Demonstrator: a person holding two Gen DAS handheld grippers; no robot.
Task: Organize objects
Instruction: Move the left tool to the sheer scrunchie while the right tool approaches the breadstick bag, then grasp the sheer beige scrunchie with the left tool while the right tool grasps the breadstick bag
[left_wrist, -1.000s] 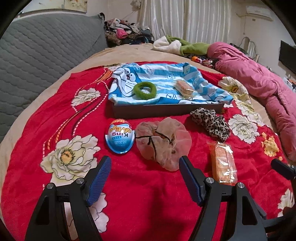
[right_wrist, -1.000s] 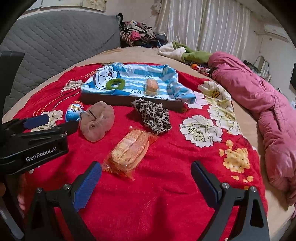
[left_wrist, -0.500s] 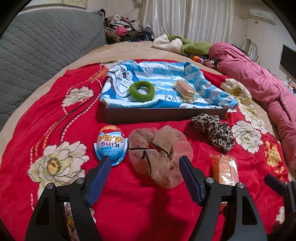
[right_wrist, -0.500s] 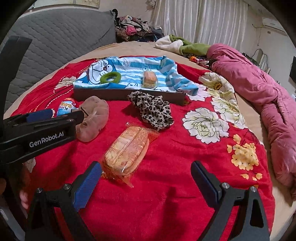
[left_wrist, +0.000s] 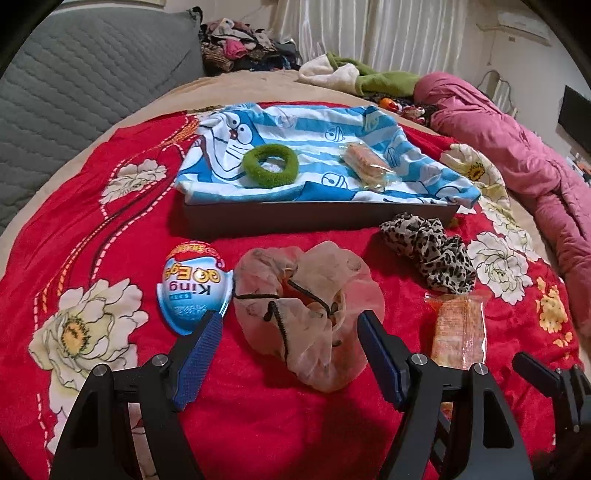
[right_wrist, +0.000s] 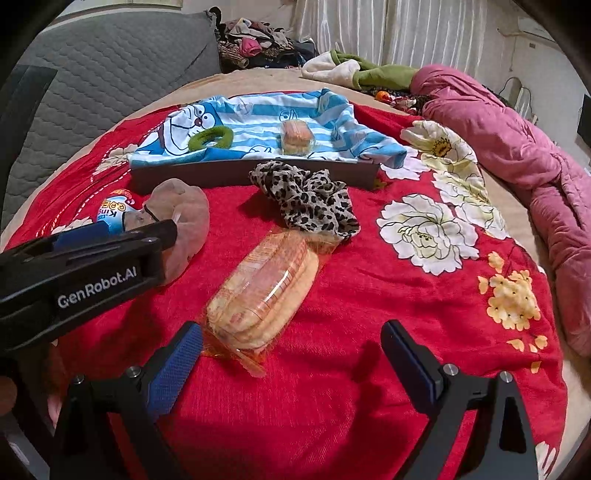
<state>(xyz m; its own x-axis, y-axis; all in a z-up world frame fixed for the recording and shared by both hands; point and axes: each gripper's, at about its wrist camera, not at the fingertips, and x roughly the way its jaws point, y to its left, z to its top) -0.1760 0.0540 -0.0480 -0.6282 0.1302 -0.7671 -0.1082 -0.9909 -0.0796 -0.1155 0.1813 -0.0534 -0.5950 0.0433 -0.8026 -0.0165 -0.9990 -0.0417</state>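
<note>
Left gripper (left_wrist: 290, 332) jaws apart, nothing clamped, poised over the beige sheer scrunchie (left_wrist: 308, 314) on the red floral blanket (left_wrist: 110, 206), with the King egg toy (left_wrist: 194, 286) just beside its left finger. Right gripper (right_wrist: 291, 347) jaws apart and empty, near end of the wrapped cake (right_wrist: 264, 290) between the fingers. Leopard scrunchie (right_wrist: 308, 201) lies against the tray (right_wrist: 236, 173) front wall; green scrunchie (right_wrist: 210, 137) and a second wrapped cake (right_wrist: 295, 138) rest on the blue striped cloth (right_wrist: 258, 118) in the tray.

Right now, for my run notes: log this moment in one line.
left gripper: open, over beige scrunchie | right gripper: open, by wrapped cake | tray: green scrunchie, cake
</note>
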